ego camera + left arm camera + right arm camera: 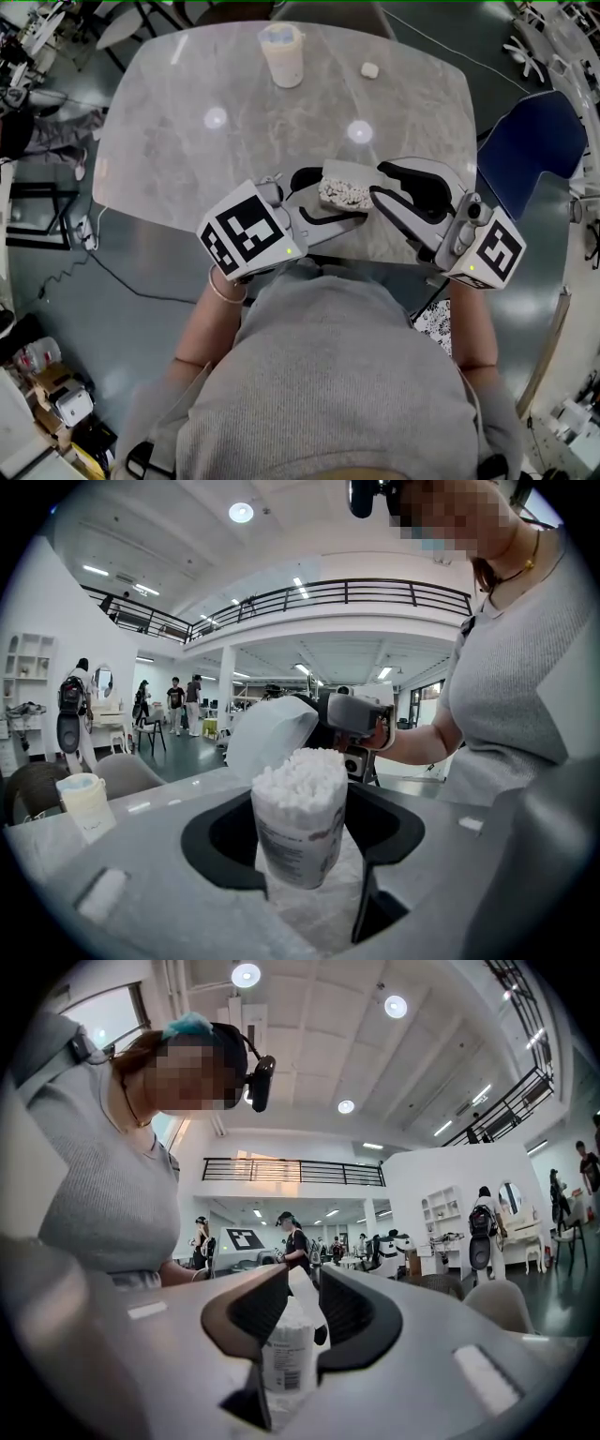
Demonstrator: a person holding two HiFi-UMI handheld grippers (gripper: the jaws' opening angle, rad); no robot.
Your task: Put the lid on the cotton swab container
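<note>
Cotton swab container (342, 194): upright, mouth open, no lid on it, at the 6 o'clock edge of the tabletop (187, 141).
Left claw (337, 197): grasping the container to steady it for capping.
Right claw (378, 183): released, empty, at the container's 3 o'clock.

A grey marbled desk (187, 141) with rounded corners is set on a glossy grey floor (122, 328), over which a dark cable (103, 267) is trailed, and a blue chair (530, 155) is placed near the desk's right edge. Beyond, a tall white hall is seen — a mezzanine is fenced by a dark railing (328, 592), a white column (226, 682) is stood beneath it, and white shelving (441, 1208) is set against the far wall. Light is given by round ceiling lamps (246, 974) and strip lights — two bright spots are reflected in the desk top.
</note>
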